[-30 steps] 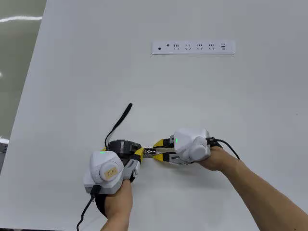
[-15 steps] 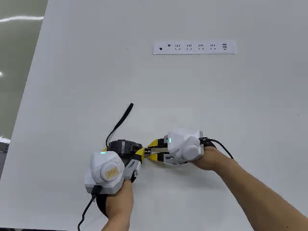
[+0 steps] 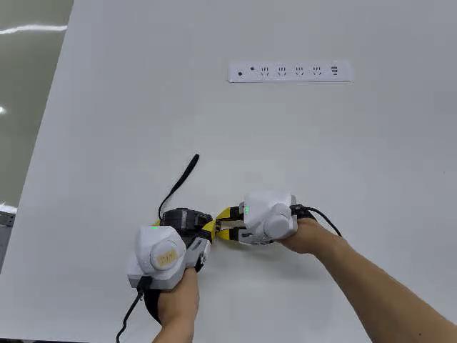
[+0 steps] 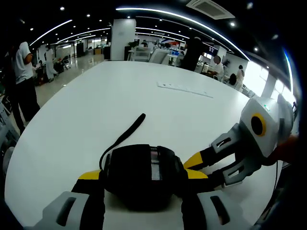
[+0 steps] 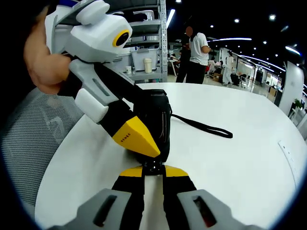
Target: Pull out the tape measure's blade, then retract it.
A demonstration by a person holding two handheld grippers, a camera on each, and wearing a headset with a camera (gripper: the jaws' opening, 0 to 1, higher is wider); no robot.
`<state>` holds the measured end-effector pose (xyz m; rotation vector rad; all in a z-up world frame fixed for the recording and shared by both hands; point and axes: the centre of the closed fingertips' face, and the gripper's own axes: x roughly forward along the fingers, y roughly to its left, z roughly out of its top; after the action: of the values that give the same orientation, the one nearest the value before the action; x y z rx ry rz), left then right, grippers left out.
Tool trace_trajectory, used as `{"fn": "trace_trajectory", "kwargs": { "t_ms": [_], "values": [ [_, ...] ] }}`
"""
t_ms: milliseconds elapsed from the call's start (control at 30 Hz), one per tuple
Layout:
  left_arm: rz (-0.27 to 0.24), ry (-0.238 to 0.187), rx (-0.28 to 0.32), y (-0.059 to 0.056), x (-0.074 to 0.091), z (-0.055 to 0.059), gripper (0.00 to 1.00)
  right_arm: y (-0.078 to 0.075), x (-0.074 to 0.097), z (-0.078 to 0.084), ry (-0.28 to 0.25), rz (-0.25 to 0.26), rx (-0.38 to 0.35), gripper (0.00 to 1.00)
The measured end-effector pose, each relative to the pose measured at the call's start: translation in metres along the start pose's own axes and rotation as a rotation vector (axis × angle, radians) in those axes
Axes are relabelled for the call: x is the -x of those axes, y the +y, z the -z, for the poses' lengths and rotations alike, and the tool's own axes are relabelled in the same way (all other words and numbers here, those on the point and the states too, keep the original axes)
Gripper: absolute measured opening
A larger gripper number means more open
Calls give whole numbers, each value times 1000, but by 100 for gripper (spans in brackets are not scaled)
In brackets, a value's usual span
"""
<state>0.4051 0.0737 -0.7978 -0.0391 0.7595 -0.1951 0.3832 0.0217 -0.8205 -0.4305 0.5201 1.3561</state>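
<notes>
Head view: we see a black tape measure [image 3: 184,218] resting on a white table [image 3: 321,157]. The left gripper [image 3: 182,227] clamps its case from the near side, and the right gripper [image 3: 220,224] meets it from the right.

Left gripper view: the tape measure [image 4: 144,167] sits gripped between the left gripper's [image 4: 144,184] yellow-tipped jaws. Its strap [image 4: 125,133] trails away beyond it.

Right gripper view: the right gripper's [image 5: 153,171] jaws are pinched together on the blade hook [image 5: 153,167], right against the tape measure [image 5: 156,120].

The right tongs [image 5: 153,173] hide most of the blade [image 5: 152,167]; the tape measure [image 5: 156,112] is partly covered.
</notes>
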Motion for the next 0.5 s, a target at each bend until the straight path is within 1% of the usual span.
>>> {"fn": "trace_trajectory", "kwargs": {
  "t_ms": [100,200,333,500],
  "values": [
    [-1,0,-4,0,0,0,62,0,0,0,5,2,6,12],
    [-3,3,-27,-2,0,2,63,2,-2,2,16,0,14,13],
    [-2,-6,-26,-1,1,1,63,1,-1,2,12,5,27,13],
    [-3,-5,-29,-2,0,1,64,1,-1,1,12,9,23,14]
  ]
}}
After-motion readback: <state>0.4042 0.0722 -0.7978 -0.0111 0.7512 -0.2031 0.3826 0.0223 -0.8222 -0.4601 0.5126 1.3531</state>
